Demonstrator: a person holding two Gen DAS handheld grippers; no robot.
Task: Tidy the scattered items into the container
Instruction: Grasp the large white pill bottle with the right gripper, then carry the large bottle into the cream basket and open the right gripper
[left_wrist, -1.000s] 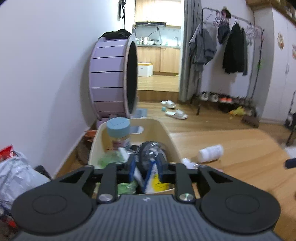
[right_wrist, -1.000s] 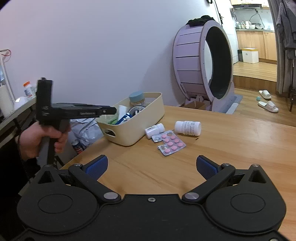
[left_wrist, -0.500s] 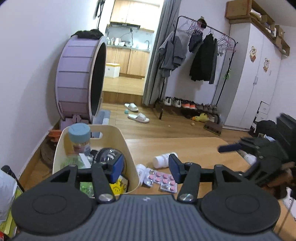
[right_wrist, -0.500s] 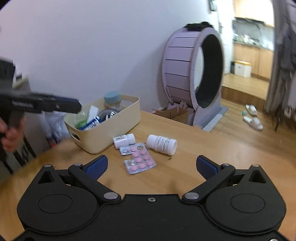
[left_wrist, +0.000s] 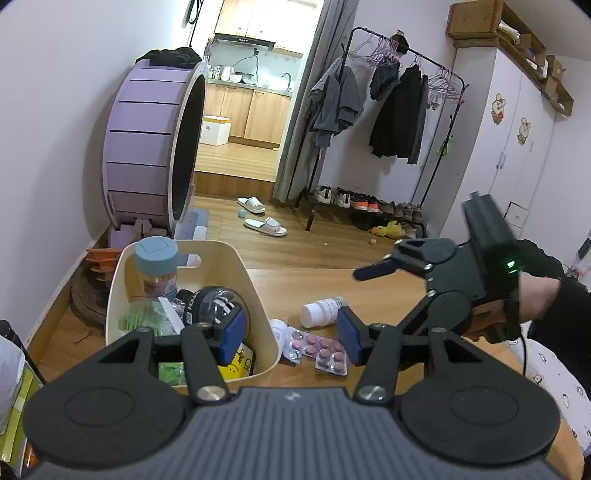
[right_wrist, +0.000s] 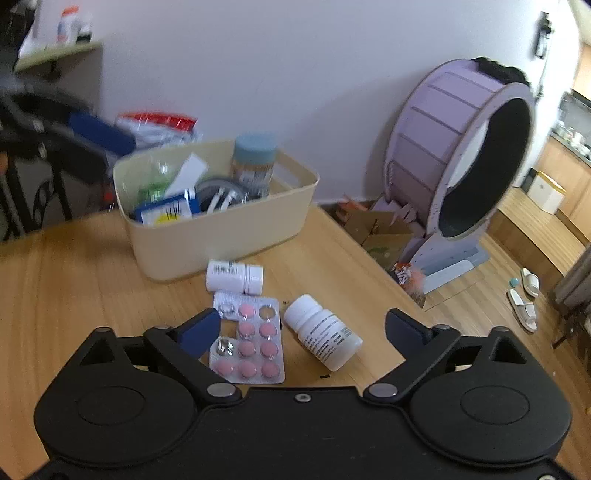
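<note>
Little writing can be read: the dark round gadget (left_wrist: 212, 304) in the cream container (left_wrist: 255, 295) carries white letters too small and curved to make out, and the yellow-and-blue box (right_wrist: 166, 214) beside it shows a smiley face and some black characters. Both white bottles bear fine printed labels, too small to read. The container is a smooth, round-cornered plastic tub with a cut-out handle, standing on the grained wooden table (right_wrist: 74, 295); it also holds a jar with a pale blue lid (right_wrist: 255, 162) and green packets (left_wrist: 142, 319). In the right wrist view the small white bottle (right_wrist: 234, 276) lies on its side at six o'clock from the tub, just beside its wall; a foil blister sheet of pink round tablets (right_wrist: 247, 339) lies touching or nearly touching it, with a second sheet partly under it, and the larger white bottle (right_wrist: 323, 332) lies tilted at three o'clock from the sheet. The right gripper (right_wrist: 301, 328) is spread wide and empty, hovering over the sheet and larger bottle. The left gripper (left_wrist: 290, 332) is also parted and empty, its left pad over the tub's rim.
</note>
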